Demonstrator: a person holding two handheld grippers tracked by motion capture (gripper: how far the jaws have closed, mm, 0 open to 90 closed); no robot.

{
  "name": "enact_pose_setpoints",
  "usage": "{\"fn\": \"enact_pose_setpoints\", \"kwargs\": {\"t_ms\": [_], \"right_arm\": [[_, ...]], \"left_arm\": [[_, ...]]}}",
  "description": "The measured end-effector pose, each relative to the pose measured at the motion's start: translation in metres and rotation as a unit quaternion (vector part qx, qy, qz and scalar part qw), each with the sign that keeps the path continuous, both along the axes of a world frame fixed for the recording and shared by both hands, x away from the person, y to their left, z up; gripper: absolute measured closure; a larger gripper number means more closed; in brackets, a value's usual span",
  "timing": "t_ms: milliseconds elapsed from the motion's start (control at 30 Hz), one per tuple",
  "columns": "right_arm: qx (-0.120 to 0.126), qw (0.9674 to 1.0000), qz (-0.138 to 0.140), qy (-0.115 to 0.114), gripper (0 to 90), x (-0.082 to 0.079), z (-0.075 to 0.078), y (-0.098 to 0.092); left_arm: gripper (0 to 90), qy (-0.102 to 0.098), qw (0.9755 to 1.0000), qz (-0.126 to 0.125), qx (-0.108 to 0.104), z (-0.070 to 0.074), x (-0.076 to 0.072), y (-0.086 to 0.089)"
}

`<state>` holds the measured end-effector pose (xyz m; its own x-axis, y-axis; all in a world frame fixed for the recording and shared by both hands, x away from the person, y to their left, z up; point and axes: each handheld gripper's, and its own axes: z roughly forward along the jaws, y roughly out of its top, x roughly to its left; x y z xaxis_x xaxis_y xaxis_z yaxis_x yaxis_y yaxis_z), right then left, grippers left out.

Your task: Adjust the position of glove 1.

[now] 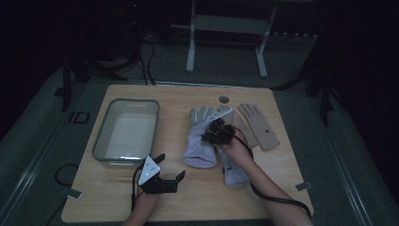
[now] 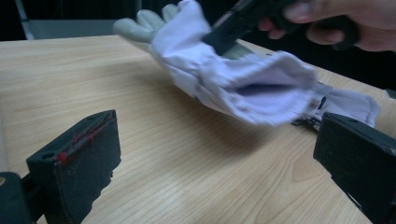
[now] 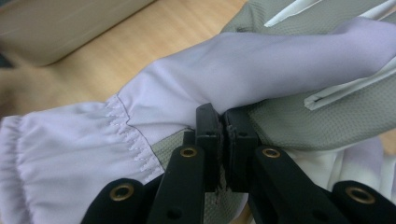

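Wooden table: right gripper pinching lavender glove.

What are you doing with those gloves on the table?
A person works with a gripper in each hand. The right gripper has pinched the lilac-and-grey glove and lifts it off the wooden table. The left gripper waits open near the clear plastic bin. A second lilac glove and a beige glove lie on the table.

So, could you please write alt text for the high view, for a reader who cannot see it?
The right gripper is shut on a lavender glove at the middle of a wooden table. The left gripper rests open near the front edge, beside a clear plastic bin; a tan glove lies at right.
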<state>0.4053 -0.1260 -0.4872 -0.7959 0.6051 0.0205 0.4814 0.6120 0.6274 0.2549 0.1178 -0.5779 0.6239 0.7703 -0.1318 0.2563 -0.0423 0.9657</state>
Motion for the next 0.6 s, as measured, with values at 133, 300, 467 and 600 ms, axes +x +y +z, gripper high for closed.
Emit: {"fn": "enact_pose_setpoints", "kwargs": {"t_ms": [133,300,467,600], "right_arm": [[0.009,0.9998,0.015,0.001,86.1,-0.022,-0.002,-0.011],[0.012,0.9999,0.006,-0.002,85.9,-0.037,-0.012,-0.020],[0.004,0.9999,-0.007,0.006,85.9,-0.035,-0.028,-0.029],[0.010,0.9996,-0.011,0.025,85.9,-0.032,-0.040,-0.033]], "left_arm": [[0.9,-0.002,1.0000,0.001,0.001,0.001,-0.001,0.000],[0.9,-0.002,1.0000,-0.002,0.002,0.000,-0.001,-0.001],[0.9,-0.003,1.0000,-0.004,0.004,0.001,-0.001,-0.002],[0.9,0.003,1.0000,-0.006,0.005,0.000,0.001,-0.002]]}}
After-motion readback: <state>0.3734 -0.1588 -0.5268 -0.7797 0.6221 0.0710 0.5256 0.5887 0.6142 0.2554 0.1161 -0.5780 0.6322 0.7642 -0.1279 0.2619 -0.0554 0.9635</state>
